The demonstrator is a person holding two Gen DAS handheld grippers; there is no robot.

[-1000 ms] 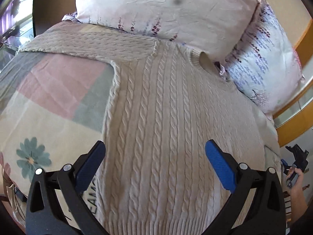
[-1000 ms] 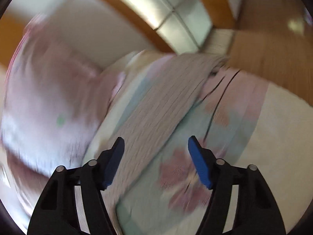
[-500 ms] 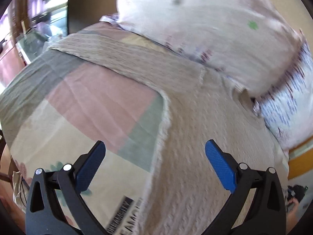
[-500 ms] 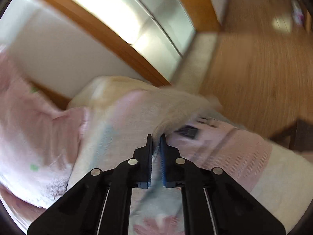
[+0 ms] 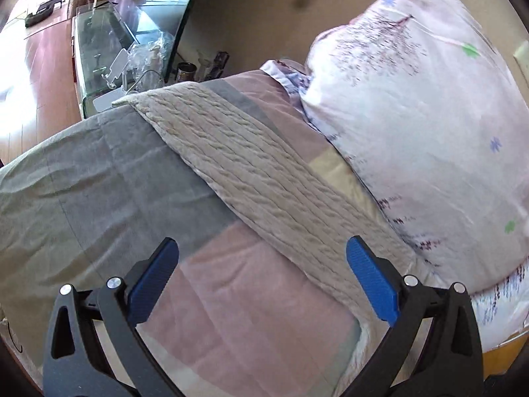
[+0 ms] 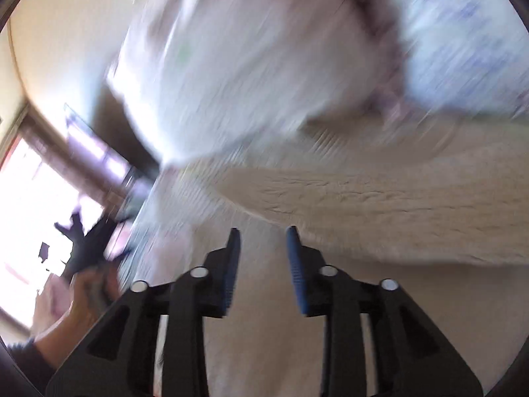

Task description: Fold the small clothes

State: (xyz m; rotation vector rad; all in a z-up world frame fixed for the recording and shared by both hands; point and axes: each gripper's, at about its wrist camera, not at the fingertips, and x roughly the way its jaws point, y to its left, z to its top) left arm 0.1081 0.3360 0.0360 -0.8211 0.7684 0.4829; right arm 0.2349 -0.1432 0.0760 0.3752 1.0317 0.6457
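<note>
Beige cable-knit sweater (image 5: pixel 264 178), one sleeve stretched flat and diagonal across the patchwork bedspread, beside the pillow

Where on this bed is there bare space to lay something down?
The grey and pink bedspread is bare between the sweater sleeve and the bed's near edge. The strip between sleeve and pillow is narrow. The bedside glass table looks cluttered.

Your left gripper (image 5: pixel 261 284) shows black plastic arms, ribbed blue pads (image 5: pixel 372 284) and silver screw heads. Your right gripper (image 6: pixel 263 268) is built alike. Left of it in the blurred right wrist view: your bare-skinned left hand (image 6: pixel 87 286), dark sleeve at the wrist.
</note>
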